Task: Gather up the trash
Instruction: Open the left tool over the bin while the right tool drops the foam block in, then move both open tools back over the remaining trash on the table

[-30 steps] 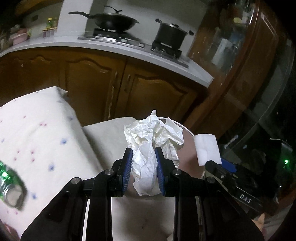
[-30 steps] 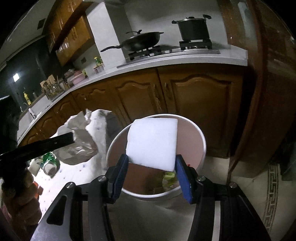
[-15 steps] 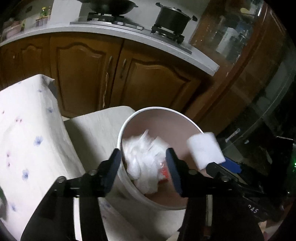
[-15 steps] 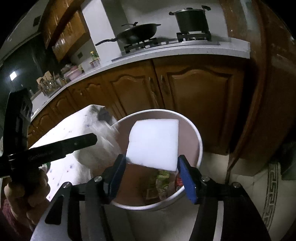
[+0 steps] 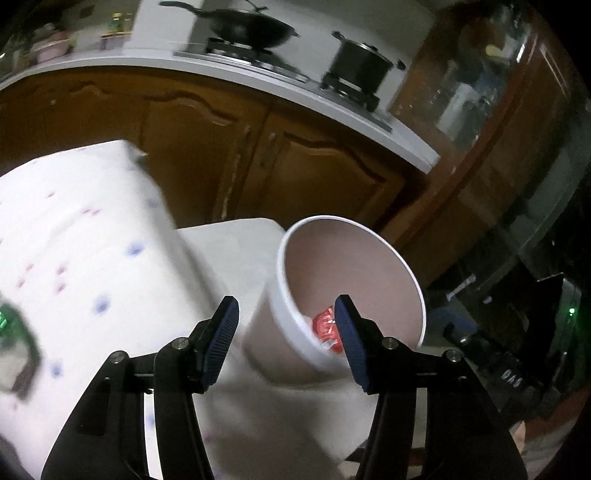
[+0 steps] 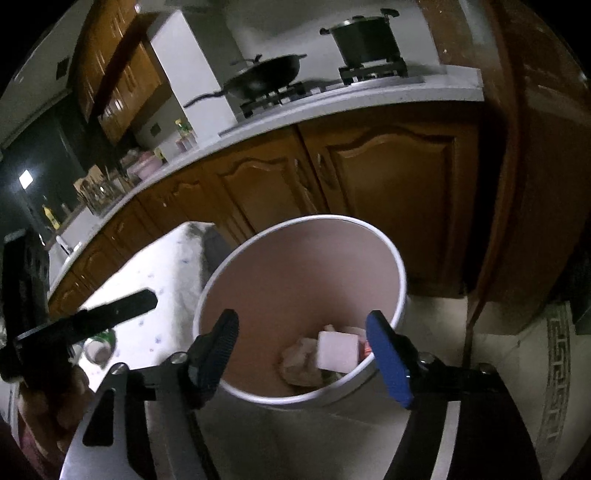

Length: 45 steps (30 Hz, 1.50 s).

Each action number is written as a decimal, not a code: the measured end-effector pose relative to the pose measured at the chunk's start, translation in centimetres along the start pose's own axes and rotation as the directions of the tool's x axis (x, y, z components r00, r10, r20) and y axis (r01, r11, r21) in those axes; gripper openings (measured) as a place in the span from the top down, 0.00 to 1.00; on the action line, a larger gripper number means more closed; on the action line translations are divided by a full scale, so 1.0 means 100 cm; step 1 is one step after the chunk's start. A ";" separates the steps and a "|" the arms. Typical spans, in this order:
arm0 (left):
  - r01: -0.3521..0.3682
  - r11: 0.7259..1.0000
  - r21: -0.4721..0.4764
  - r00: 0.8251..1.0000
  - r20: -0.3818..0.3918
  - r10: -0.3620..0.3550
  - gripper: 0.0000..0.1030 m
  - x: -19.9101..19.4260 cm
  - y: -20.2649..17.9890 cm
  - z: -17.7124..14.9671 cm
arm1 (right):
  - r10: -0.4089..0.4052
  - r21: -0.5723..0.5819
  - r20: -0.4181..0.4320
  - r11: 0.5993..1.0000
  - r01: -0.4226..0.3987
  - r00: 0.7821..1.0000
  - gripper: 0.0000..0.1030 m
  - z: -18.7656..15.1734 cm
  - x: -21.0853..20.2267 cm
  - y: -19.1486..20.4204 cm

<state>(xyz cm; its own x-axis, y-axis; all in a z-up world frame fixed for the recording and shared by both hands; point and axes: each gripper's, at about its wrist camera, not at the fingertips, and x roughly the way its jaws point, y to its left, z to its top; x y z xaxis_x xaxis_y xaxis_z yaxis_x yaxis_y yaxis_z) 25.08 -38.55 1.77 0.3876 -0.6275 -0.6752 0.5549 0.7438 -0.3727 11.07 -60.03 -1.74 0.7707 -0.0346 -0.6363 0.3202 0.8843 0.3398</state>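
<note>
A round white bin [image 5: 369,258] with a pinkish inside stands beside the table; it also shows in the right wrist view [image 6: 306,266]. In it lie a folded white pad [image 6: 338,350], a crumpled tissue [image 6: 299,362] and a red wrapper [image 5: 325,326]. My left gripper [image 5: 286,343] is open and empty, just above the bin's near rim. My right gripper [image 6: 303,354] is open and empty over the bin's near side. The left gripper's black finger [image 6: 92,321] shows at the left of the right wrist view.
A table with a white flowered cloth [image 5: 74,266] lies left of the bin, with a green can [image 5: 7,332] on it, also in the right wrist view [image 6: 99,343]. Wooden cabinets [image 5: 295,158] and a counter with a wok [image 5: 243,27] and pot [image 5: 358,68] stand behind.
Both grippers opened. The crumpled tissue dropped from the left gripper and the white pad dropped from the right gripper into the bin. The left gripper drew back to the left.
</note>
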 end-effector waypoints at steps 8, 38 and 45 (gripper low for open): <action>-0.051 0.995 -0.086 0.997 0.056 0.056 0.47 -0.064 0.044 -0.027 | 0.070 -0.010 0.032 0.998 -0.069 0.997 0.16 -0.011 -0.020 0.036; -0.260 0.924 -0.281 0.937 0.159 0.312 0.47 -0.226 0.195 -0.105 | 0.278 -0.129 -0.109 0.948 -0.291 0.954 0.14 -0.076 0.003 0.202; -0.307 0.895 -0.323 0.915 0.160 0.371 0.43 -0.245 0.221 -0.117 | 0.306 -0.176 -0.155 0.927 -0.331 0.939 0.14 -0.089 0.013 0.235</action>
<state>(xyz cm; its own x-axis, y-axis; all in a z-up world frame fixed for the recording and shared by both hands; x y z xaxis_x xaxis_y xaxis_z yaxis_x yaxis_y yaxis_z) 19.19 -4.01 2.64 0.6779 -0.3348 -0.6545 0.1398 0.9327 -0.3323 14.72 -35.17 -0.78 0.7364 0.3107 -0.6009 -0.0554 0.9130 0.4041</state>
